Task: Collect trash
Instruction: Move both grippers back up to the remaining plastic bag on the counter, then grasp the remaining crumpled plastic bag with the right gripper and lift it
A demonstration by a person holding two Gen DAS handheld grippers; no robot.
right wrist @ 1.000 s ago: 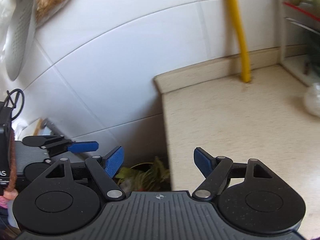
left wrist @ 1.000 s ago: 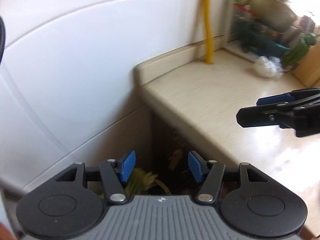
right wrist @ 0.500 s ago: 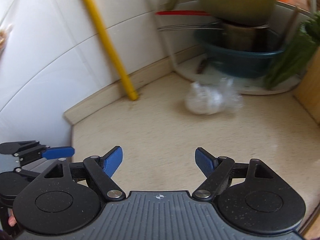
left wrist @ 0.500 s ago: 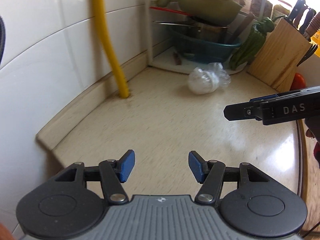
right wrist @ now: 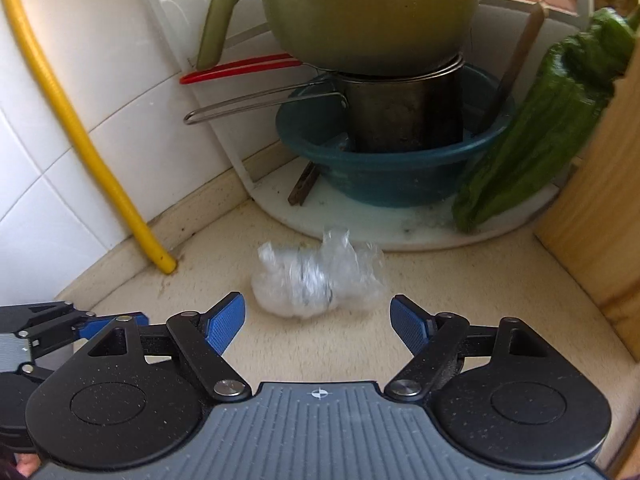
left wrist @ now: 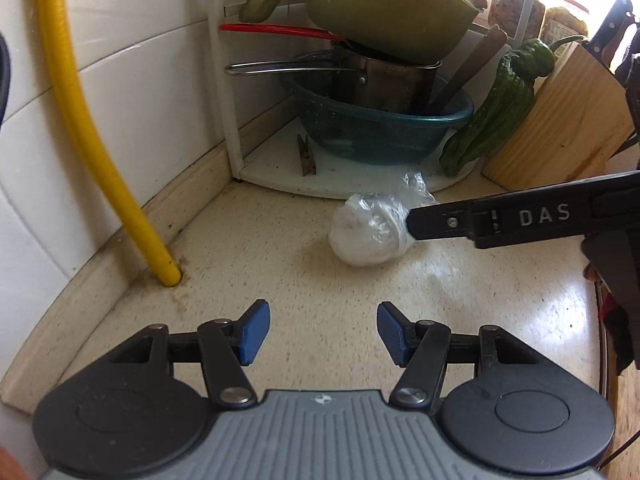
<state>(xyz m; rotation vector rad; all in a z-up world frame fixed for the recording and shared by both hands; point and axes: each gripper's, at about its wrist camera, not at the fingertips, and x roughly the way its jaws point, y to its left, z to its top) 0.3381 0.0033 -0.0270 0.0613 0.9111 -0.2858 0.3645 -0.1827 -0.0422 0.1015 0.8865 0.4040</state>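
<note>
Yellow hose (left wrist: 76, 120), teal basin (right wrist: 396, 168), knife block (left wrist: 560, 116).

left gripper (left wrist: 323, 332): jaws spread wide, nothing between the blue pads, held low and level
right gripper (right wrist: 318, 322): jaws spread wide, holding nothing, ahead of the left

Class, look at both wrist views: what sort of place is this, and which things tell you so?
Most likely a home kitchen counter: a wooden knife block, stacked pots in a teal basin, and a green pepper beside white wall tiles.
</note>
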